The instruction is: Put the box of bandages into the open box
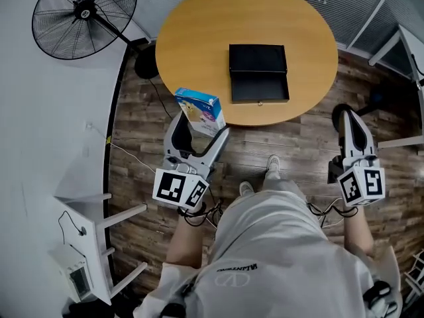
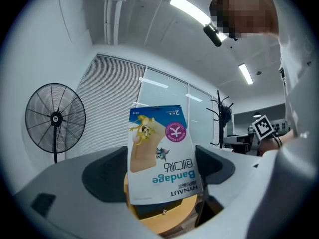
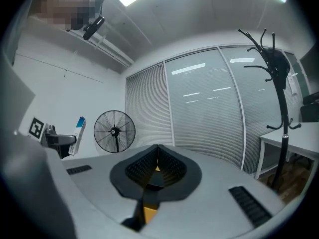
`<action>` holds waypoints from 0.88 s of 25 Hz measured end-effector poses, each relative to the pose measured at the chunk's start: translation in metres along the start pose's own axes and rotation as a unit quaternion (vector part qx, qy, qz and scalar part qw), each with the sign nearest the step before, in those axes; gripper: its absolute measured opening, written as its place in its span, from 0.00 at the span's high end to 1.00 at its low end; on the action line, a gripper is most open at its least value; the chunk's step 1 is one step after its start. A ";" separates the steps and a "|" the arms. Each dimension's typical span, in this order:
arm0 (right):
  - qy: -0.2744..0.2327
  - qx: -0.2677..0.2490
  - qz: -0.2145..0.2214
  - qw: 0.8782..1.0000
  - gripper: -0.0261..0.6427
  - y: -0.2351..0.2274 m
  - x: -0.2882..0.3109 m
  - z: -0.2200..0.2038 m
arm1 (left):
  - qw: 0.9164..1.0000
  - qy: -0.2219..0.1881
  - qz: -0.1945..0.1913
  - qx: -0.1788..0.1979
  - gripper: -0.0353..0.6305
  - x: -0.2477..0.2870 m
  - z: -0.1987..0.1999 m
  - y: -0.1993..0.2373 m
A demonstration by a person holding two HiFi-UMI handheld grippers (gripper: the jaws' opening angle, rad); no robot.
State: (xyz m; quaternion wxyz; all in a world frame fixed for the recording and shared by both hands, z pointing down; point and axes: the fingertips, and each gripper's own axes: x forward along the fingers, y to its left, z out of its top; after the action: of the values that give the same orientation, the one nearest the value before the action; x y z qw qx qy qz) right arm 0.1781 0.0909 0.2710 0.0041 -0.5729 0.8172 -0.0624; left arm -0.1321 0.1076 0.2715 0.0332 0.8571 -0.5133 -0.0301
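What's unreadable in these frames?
- Open box interior: head view, black on black; contents unclear.
- Open box in left gripper view: mostly hidden behind bandage box held in left tongs.
- Right gripper view: shut right tongs cover most of the table.

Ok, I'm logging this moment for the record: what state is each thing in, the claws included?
box of bandages: gripped by the left claw, not yet in the open box.
open box: lid open, inside empty, resting on the round table.
left claw: shut on the box of bandages.
right claw: jaws together, holding nothing.
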 end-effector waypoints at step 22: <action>0.051 0.010 0.075 0.996 0.94 -0.041 0.136 -0.027 | 0.999 0.052 0.002 0.002 0.30 0.126 -0.039 0.019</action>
State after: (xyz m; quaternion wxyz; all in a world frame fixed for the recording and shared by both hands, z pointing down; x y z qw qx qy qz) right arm 0.1678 -0.0472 0.3107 -0.0275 -0.5061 0.8563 -0.0993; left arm -0.0860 -0.0116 0.3095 0.0584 0.8568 -0.5122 0.0154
